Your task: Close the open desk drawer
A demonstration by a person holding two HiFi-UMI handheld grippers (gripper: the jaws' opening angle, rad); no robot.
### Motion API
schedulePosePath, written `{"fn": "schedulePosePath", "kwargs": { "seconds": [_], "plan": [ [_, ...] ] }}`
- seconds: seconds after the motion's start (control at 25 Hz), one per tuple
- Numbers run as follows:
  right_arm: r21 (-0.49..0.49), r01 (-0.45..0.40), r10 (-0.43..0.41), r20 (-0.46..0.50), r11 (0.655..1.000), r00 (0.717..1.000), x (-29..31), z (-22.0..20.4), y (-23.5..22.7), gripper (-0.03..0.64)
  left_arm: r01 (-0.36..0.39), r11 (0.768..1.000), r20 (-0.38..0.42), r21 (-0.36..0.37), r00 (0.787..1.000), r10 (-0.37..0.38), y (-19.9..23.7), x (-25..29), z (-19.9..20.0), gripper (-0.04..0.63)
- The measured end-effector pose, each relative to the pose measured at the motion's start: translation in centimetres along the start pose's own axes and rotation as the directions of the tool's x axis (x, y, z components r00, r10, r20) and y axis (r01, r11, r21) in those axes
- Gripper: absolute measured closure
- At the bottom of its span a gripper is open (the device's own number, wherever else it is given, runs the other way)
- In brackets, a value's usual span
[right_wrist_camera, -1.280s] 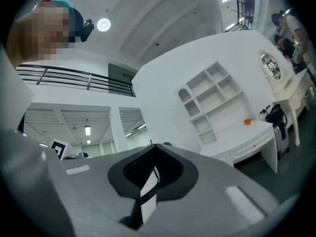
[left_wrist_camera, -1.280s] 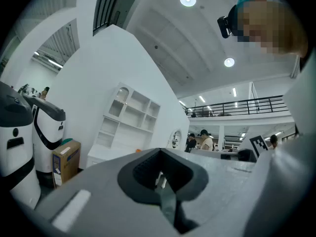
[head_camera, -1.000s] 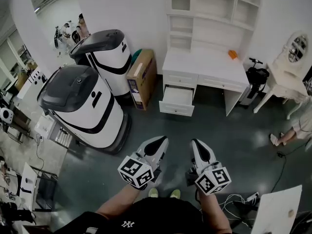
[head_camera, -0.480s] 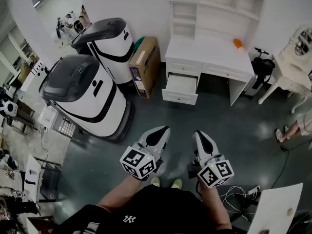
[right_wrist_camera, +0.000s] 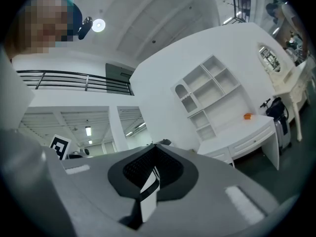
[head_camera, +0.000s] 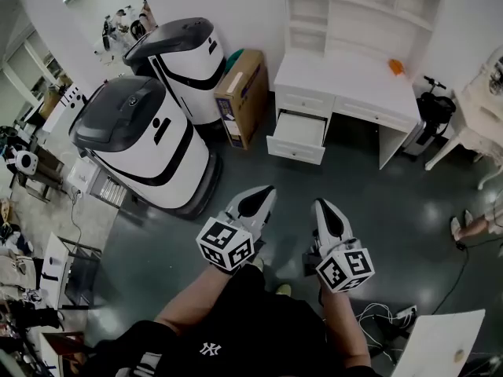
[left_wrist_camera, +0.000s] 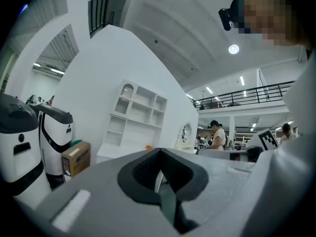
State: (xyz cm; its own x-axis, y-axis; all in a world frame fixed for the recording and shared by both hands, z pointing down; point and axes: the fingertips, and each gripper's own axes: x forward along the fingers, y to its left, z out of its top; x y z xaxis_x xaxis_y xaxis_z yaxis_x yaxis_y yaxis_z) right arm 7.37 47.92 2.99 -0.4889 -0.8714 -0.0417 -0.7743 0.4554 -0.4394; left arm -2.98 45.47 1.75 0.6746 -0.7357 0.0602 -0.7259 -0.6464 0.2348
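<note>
The white desk (head_camera: 346,85) stands against the far wall with its left drawer (head_camera: 299,129) pulled out and empty inside. An orange object (head_camera: 395,67) lies on the desktop. Both grippers are held out low in front of the person, well short of the desk. My left gripper (head_camera: 263,192) is shut with nothing in it, and its tips point toward the drawer. My right gripper (head_camera: 322,207) is shut and empty too. The left gripper view shows its jaws (left_wrist_camera: 159,169) closed, with the desk (left_wrist_camera: 121,153) far behind. The right gripper view shows the same of my right gripper (right_wrist_camera: 148,179) and the desk (right_wrist_camera: 242,132).
Two large white and grey machines (head_camera: 149,144) (head_camera: 185,57) stand left of the desk, with a cardboard box (head_camera: 242,93) between them and it. A black device (head_camera: 436,108) and a white side table (head_camera: 483,124) are at the right. Dark floor (head_camera: 369,187) lies between me and the drawer.
The head view has shifted: desk and drawer now sit slightly higher and further right. Both grippers stay shut, held in the same pose before the person.
</note>
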Motion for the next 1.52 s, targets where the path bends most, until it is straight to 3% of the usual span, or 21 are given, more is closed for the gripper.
{"fn": "schedulePosePath", "kwargs": {
  "seconds": [0.32, 0.72, 0.96, 1.24, 1.52],
  "plan": [
    [0.015, 0.028, -0.028, -0.041, 0.999, 0.999, 5.1, -1.5, -3.7, 0.594, -0.020, 0.999, -0.021, -0.028, 1.000, 0.020, 5.0, 4.0, -1.6, 0.594],
    [0.030, 0.100, -0.097, -0.106, 0.994, 0.990, 20.4, -5.9, -9.7, 0.594, 0.019, 1.000, -0.062, -0.016, 0.998, -0.020, 18.8, 13.9, -3.7, 0.594],
    [0.044, 0.181, -0.172, -0.145, 0.983, 0.974, 29.0, -9.2, -13.4, 0.594, 0.096, 0.995, -0.113, -0.025, 0.989, -0.098, 26.2, 19.4, -6.0, 0.594],
    [-0.008, 0.257, -0.254, -0.206, 0.966, 0.945, 35.2, -13.6, -19.4, 0.592, 0.127, 0.991, -0.180, -0.047, 0.975, -0.134, 32.2, 25.4, -11.9, 0.594],
    [-0.016, 0.312, -0.304, -0.277, 0.950, 0.911, 38.3, -21.1, -27.2, 0.592, 0.127, 0.989, -0.261, -0.075, 0.955, -0.142, 35.4, 30.8, -21.0, 0.594]
  ]
}}
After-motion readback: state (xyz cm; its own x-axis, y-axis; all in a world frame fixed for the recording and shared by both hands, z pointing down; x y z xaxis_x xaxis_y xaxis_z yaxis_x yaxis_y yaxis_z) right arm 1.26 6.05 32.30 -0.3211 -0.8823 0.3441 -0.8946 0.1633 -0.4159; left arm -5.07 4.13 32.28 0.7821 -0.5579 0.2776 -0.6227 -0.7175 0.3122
